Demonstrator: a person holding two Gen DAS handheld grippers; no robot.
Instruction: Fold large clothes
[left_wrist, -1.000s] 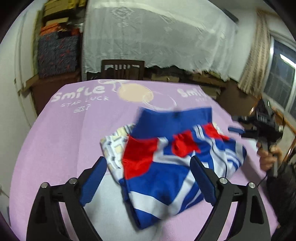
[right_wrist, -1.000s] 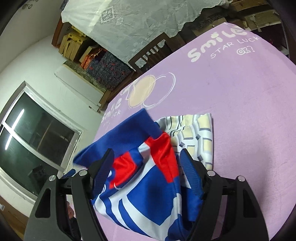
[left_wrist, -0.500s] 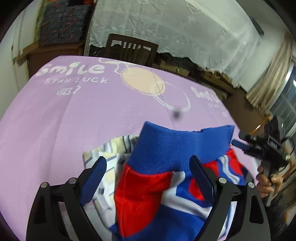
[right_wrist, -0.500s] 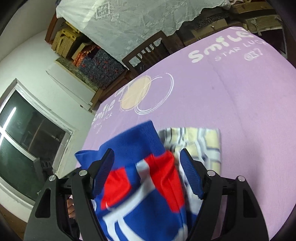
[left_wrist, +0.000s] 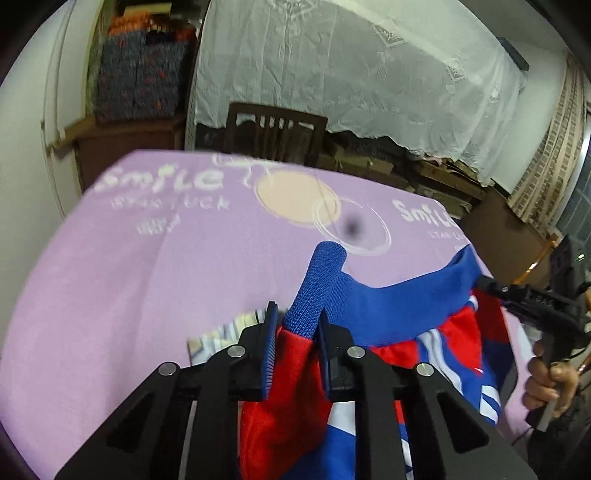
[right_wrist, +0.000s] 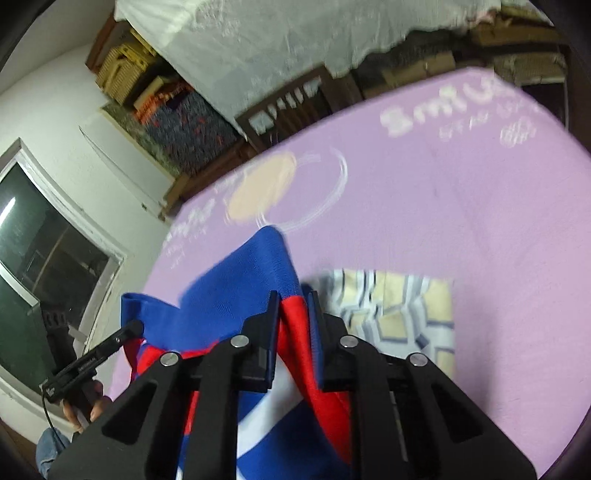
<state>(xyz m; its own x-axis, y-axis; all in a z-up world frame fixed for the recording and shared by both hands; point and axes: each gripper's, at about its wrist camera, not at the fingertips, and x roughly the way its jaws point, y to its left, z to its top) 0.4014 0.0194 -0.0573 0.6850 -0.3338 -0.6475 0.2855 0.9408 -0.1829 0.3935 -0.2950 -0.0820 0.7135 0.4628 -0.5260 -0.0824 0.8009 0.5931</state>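
We have our left gripper pinching the blue ribbed hem of the red, white and blue garment; its jaws have just been closing, and the knit band now sits squeezed between the pads, sticking up past the fingertips. Our right gripper has likewise just been closing and now pinches the same garment where the blue band meets a red panel. The hem stretches taut between the two grippers, and the rest of the cloth hangs below them, over the near part of the table. Seen from the left wrist, the right gripper shows at the far end of that band, with the hand wrapped around its handle. Just beside the garment, a folded cloth with a pale yellow and grey block pattern lies flat on the table's purple cover, which carries white "Smile" lettering. A dark wooden chair stands at the table's far edge.
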